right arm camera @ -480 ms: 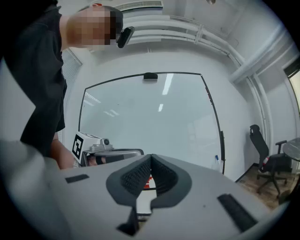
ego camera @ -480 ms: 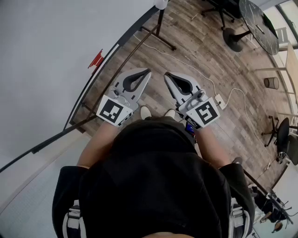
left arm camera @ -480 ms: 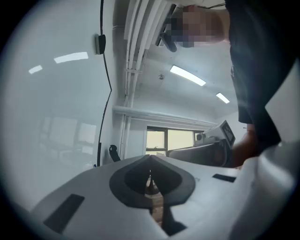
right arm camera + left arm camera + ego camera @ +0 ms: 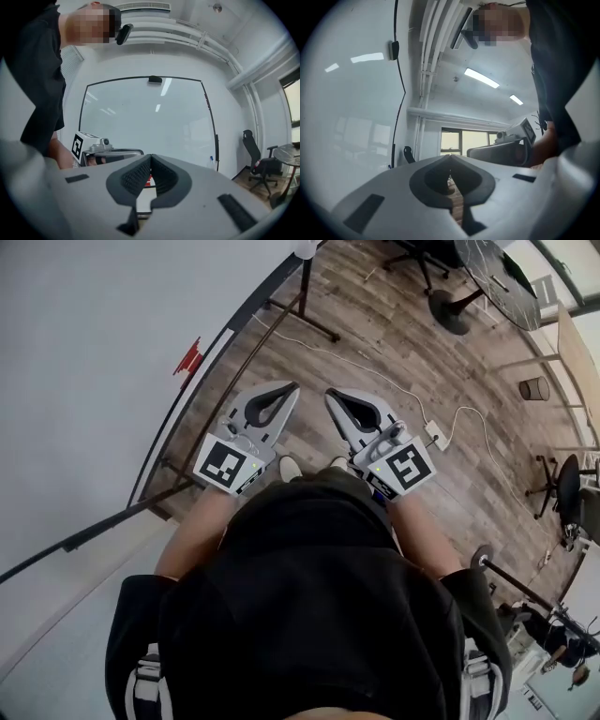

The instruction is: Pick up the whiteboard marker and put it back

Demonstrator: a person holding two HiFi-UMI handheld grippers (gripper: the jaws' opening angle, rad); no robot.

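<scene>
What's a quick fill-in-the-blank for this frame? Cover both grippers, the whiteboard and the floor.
The left gripper has its jaws ___, with nothing between them.
The right gripper holds ___ between its jaws.
The whiteboard has a ___ frame.
The floor under the grippers is made of ___ planks.
Missing words: shut; nothing; black; wood.
</scene>
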